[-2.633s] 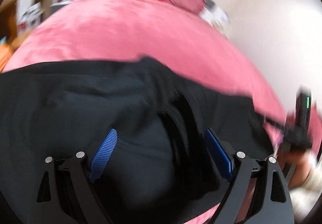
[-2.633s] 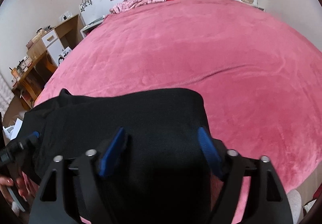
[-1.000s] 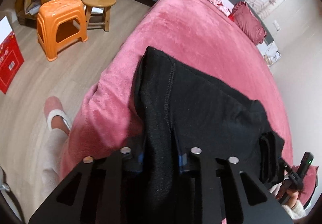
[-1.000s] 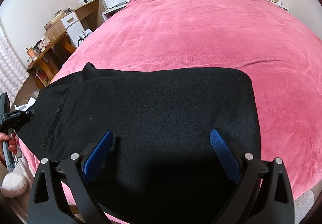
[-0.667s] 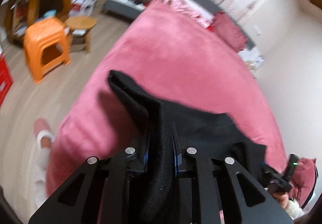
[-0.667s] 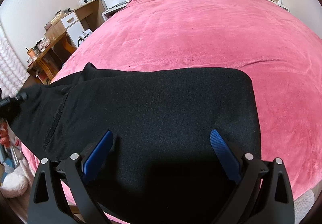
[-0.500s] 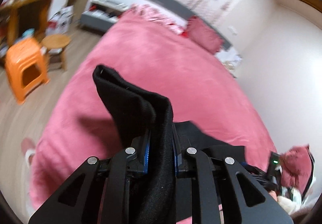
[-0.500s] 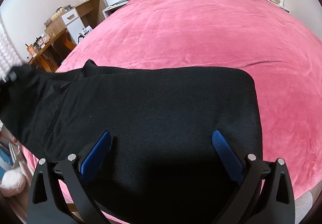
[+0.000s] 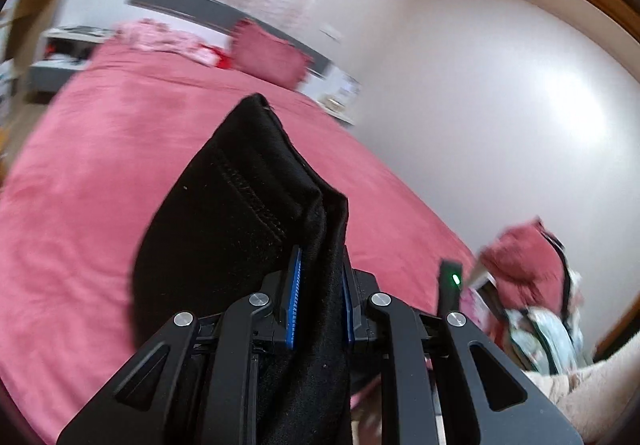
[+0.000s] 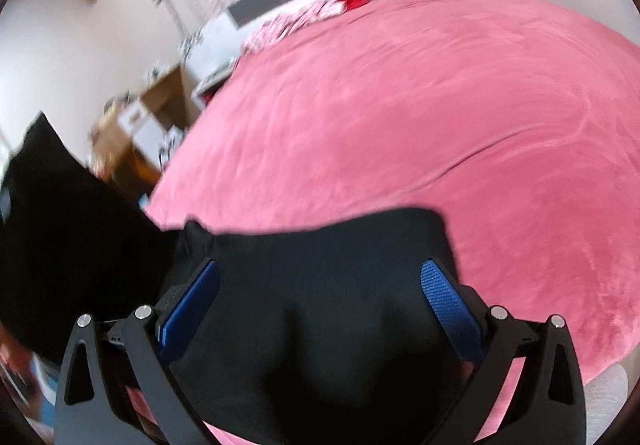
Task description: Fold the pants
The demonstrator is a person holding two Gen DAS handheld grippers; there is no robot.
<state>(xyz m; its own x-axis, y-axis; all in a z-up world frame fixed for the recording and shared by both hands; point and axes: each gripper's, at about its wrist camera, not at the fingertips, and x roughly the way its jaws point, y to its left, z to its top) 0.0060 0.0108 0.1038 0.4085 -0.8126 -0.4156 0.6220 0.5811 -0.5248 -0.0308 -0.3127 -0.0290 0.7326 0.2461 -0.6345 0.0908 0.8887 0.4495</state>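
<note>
My left gripper (image 9: 320, 297) pinches a raised fold of the black pants (image 9: 240, 229) at 12 o'clock, above the pink bed (image 9: 80, 181). My right gripper (image 10: 320, 297) hangs spread wide over the pants, holding nothing.

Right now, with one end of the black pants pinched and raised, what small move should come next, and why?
Probably carry the left tool, shut on the pants, across toward the part lying flat on the pink bedspread. The right tool is open over that flat part, so the raised end looks ready to be laid over it.
</note>
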